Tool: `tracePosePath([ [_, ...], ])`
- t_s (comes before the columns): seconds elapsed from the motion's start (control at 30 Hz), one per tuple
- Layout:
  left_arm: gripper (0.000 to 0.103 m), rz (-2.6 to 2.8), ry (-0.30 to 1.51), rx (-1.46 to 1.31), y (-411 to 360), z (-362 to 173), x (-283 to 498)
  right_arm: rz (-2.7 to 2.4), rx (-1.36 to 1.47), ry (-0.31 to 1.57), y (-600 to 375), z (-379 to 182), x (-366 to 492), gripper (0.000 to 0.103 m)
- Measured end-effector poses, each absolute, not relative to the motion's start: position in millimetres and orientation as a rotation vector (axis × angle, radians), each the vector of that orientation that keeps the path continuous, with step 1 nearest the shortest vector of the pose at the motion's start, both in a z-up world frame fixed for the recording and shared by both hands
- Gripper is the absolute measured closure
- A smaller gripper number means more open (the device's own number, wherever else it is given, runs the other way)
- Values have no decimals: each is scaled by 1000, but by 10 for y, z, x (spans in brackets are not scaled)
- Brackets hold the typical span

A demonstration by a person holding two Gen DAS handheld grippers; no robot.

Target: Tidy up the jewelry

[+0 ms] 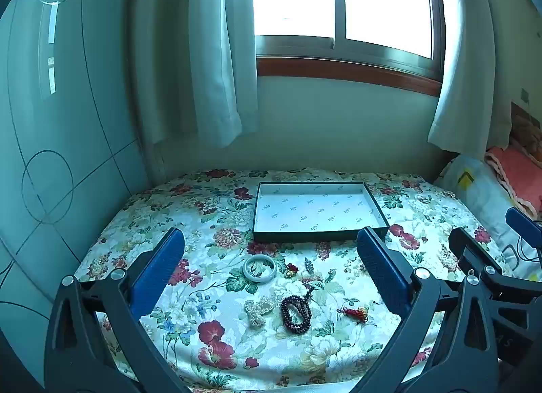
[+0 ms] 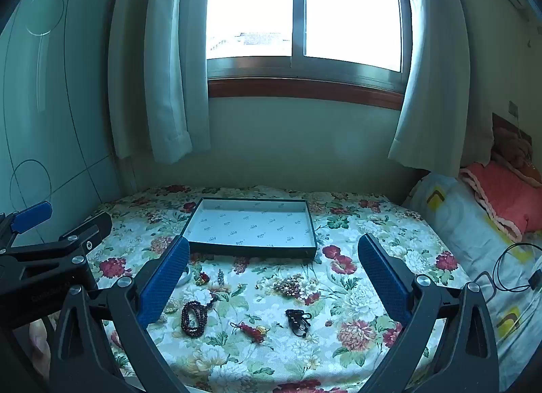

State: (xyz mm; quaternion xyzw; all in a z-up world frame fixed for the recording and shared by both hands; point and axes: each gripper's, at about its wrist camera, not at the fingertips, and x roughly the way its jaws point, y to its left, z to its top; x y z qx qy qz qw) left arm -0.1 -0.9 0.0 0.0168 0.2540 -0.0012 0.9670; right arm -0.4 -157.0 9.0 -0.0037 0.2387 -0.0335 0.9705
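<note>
A shallow dark-rimmed tray with a white lining (image 1: pixel 376 205) (image 2: pixel 311 223) sits empty at the back of the floral tablecloth. In front of it lie a white jade bangle (image 1: pixel 259 268), a pearl bracelet (image 1: pixel 258 311), a dark red bead bracelet (image 1: pixel 296 313) (image 2: pixel 193 318), a red tassel charm (image 1: pixel 354 313) (image 2: pixel 251 329), a small red-gold charm (image 1: pixel 291 269), a black cord piece (image 2: pixel 298 321) and a golden bead cluster (image 2: pixel 288 285). My left gripper (image 1: pixel 271 250) is open and empty above the jewelry. My right gripper (image 2: pixel 273 257) is open and empty too, to its right.
The table stands against a wall under a window with curtains (image 1: pixel 216 54). A tiled wall (image 1: pixel 50 156) is on the left. A bed with a patterned pillow (image 2: pixel 467 223), a pink blanket (image 2: pixel 508 196) and a black cable (image 2: pixel 511 271) is on the right.
</note>
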Motion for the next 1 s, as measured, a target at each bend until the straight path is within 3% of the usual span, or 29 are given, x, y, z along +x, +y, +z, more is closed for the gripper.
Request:
tracePosePath([
  [1.0,2,-3,510,27,-6,3,-8,-64,6,479,-1573,81,-11,4],
])
